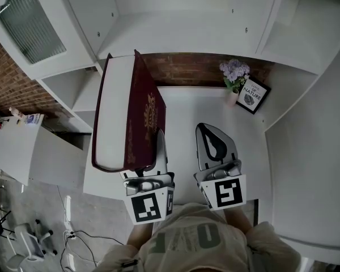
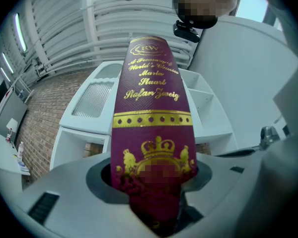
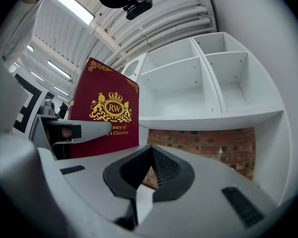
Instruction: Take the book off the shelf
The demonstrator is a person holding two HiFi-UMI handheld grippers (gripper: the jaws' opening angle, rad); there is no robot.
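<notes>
**Q:** Where is the book (image 1: 127, 115), and who has it?

**A:** Over the left part of the white desk (image 1: 187, 106), in front of the shelf unit (image 1: 175, 27). It looks clear of every compartment. My left gripper (image 1: 156, 162) is clamped on its lower end, jaws set wide around the thick burgundy volume, which stands up and away from me. My right gripper (image 3: 150, 157) hangs just beside it, jaws closed together on nothing.

**Q:** What could go wrong from here?

**A:** As I judge it, the weight. It is a fat hardback pinched at one end only, so most of it sits beyond my pads. A quick tilt could make it pivot in the grip or slide out and drop onto the desk. Swinging it left could knock its top corner against the shelf's edge. My right jaws give it no support, and shut as they are they couldn't catch it either.

**Q:** And the count?

**A:** One book and two grippers. At the back of the desk, by the brick wall (image 1: 192, 69), stand one small pot of purple flowers (image 1: 234, 75) and one framed sign (image 1: 253, 94) — well apart from the book.
</notes>
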